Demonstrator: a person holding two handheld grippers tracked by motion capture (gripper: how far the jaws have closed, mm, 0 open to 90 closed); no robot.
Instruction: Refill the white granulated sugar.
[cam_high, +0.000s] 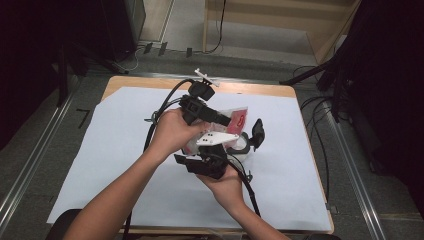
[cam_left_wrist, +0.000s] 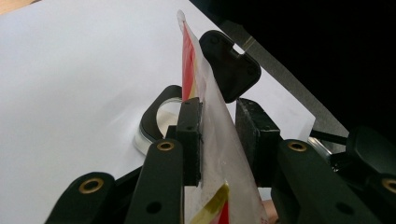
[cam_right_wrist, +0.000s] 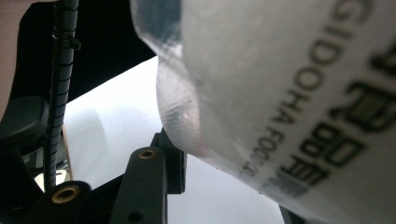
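Lettering "GIDOHA FOO…" on plastic bag (cam_right_wrist: 289, 93) — both hand-held grippers clamp it.

The high view looks forward and down from above the person's side onto the white paper-covered table (cam_high: 125, 150), taking all of it in; the left gripper view sits close behind its black jaws, facing a clear plastic bag with red print (cam_left_wrist: 219, 140). The right gripper view presses nearest of all against that bag (cam_right_wrist: 289, 93); all three views share it and the white sheet.
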